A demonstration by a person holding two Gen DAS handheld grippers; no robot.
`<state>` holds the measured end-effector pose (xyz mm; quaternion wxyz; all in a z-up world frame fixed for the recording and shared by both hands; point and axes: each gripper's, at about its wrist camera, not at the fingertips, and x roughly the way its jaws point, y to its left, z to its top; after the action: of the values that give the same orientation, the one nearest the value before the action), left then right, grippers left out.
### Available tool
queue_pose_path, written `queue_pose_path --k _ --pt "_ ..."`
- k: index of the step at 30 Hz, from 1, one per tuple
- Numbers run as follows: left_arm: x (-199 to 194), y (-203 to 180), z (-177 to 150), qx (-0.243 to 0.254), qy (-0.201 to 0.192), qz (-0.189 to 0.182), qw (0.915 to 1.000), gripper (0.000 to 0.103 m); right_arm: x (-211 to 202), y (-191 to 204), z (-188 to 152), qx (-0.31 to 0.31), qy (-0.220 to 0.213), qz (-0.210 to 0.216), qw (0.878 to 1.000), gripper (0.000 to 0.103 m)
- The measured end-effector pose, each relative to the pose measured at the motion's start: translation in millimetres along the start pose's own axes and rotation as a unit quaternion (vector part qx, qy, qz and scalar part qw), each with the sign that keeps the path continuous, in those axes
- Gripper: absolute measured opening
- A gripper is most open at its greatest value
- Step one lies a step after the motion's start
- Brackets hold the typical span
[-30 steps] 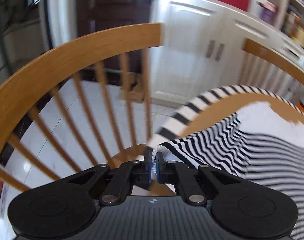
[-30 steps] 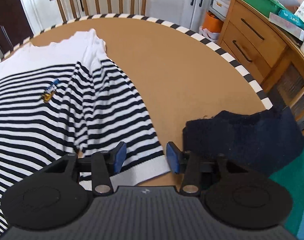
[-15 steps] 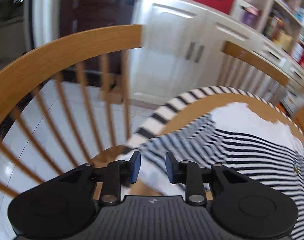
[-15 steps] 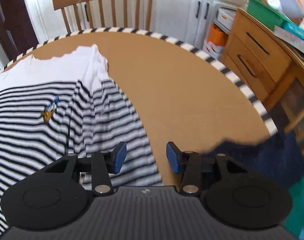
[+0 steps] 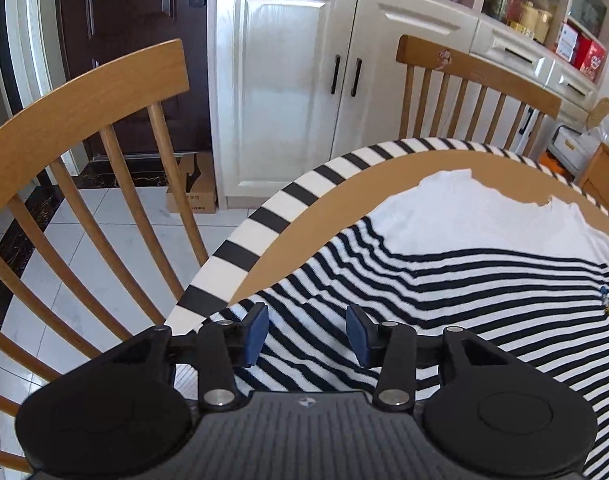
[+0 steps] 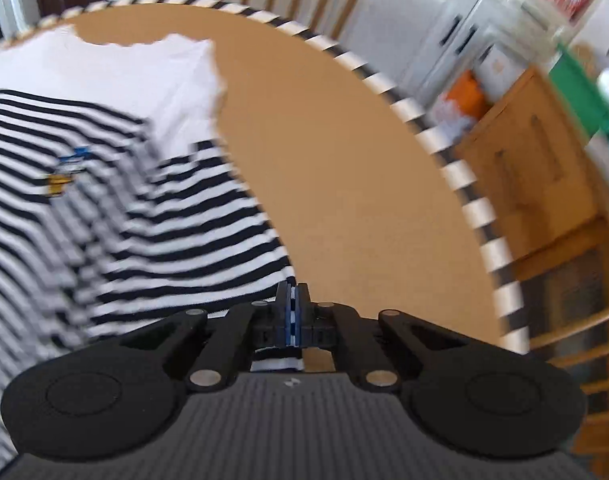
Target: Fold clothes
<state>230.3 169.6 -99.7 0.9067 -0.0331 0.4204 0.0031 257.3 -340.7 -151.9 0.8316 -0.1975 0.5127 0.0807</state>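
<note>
A white shirt with black stripes [image 5: 464, 280] lies spread on a round brown table [image 5: 344, 200] with a striped rim. My left gripper [image 5: 306, 334] hovers over the shirt's near left part. Its jaws are opening, the cloth lies below them, and the blue pads [image 5: 256, 328] press on nothing. In the right wrist view the shirt [image 6: 104, 184] shows its small badge and is blurred by motion. My right gripper [image 6: 292, 304] is shut on the shirt's right edge, and a thin striped strip shows between its pads.
A wooden spindle-back chair [image 5: 84, 96] stands close at the table's left edge, and a second chair [image 5: 476, 68] at its far side. White cabinets [image 5: 284, 80] line the wall behind. A wooden drawer unit [image 6: 544, 160] stands right of the table [image 6: 344, 160].
My left gripper let go of the striped sleeve end, opened and swung right over the shirt. My right gripper closed on the shirt's edge, and the dark cloth left its view.
</note>
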Motion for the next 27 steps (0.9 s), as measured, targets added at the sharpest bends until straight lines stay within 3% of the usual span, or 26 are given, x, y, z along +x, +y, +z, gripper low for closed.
queue_pose_path --k 8,11,13,15,16,20,23,25,26,27 --pt "7 4 -5 0.004 0.004 0.013 0.9999 0.047 29 -38 13 -0.016 0.031 -0.093 0.995 0.001" --pt "9 2 -6 0.013 0.004 0.017 0.9998 0.048 34 -52 10 0.017 0.033 -0.086 0.996 0.005" --pt "10 3 -5 0.011 0.004 0.015 0.9998 0.048 27 -68 9 0.078 0.025 -0.058 0.995 0.012" --pt "11 3 -6 0.009 0.003 0.013 0.9999 0.049 19 -84 8 0.141 0.020 -0.020 0.990 0.043" --pt "11 3 -6 0.010 0.002 0.013 0.9999 0.050 16 -92 6 0.168 0.021 0.004 0.986 0.046" --pt "12 0 -7 0.015 -0.001 0.016 0.9997 0.054 16 -107 1 0.228 0.061 0.056 0.970 0.037" --pt "13 -4 -8 0.025 -0.003 0.024 0.9994 0.055 22 -94 -2 0.165 0.093 0.031 0.981 0.036" --pt "14 -4 -7 0.024 -0.003 0.025 0.9994 0.055 24 -83 -6 0.132 0.089 0.039 0.986 0.020" --pt "14 -4 -7 0.023 -0.002 0.025 0.9994 0.056 24 -78 -7 0.115 0.087 0.043 0.989 0.001" --pt "14 -3 -7 0.023 -0.002 0.025 0.9994 0.056 24 -72 -7 0.097 0.082 0.036 0.991 0.001"
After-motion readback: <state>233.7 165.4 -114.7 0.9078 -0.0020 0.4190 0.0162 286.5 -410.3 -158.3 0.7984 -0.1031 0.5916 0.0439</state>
